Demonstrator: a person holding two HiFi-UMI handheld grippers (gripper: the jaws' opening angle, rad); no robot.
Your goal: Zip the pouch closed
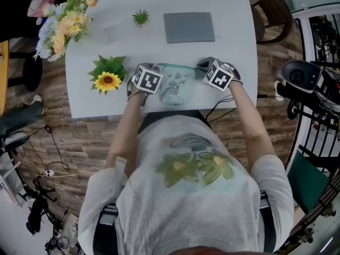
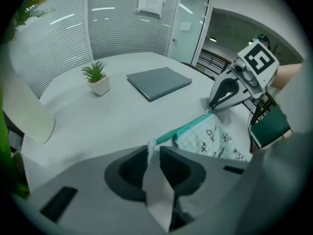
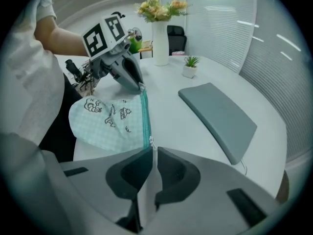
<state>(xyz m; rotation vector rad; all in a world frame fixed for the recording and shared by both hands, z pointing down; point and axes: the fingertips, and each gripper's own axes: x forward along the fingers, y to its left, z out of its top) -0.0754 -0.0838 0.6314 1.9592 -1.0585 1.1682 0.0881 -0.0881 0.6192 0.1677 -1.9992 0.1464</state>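
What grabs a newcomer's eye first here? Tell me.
A mint-green checked fabric pouch lies at the near edge of the white table. The left tongs straddle its white end tab; the right tongs pinch its silver zipper pull. A yellow artificial sunflower sits to its left.

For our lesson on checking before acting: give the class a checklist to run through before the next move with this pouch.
1. Pouch flat on table: ok.
2. Zip pull pinched in right gripper's shut jaws: ok.
3. End tab clamped by left gripper: not ok, jaws slightly apart around it.
4. Zipper closed up to the pull: ok.
5. Grey pad clear of pouch: ok.
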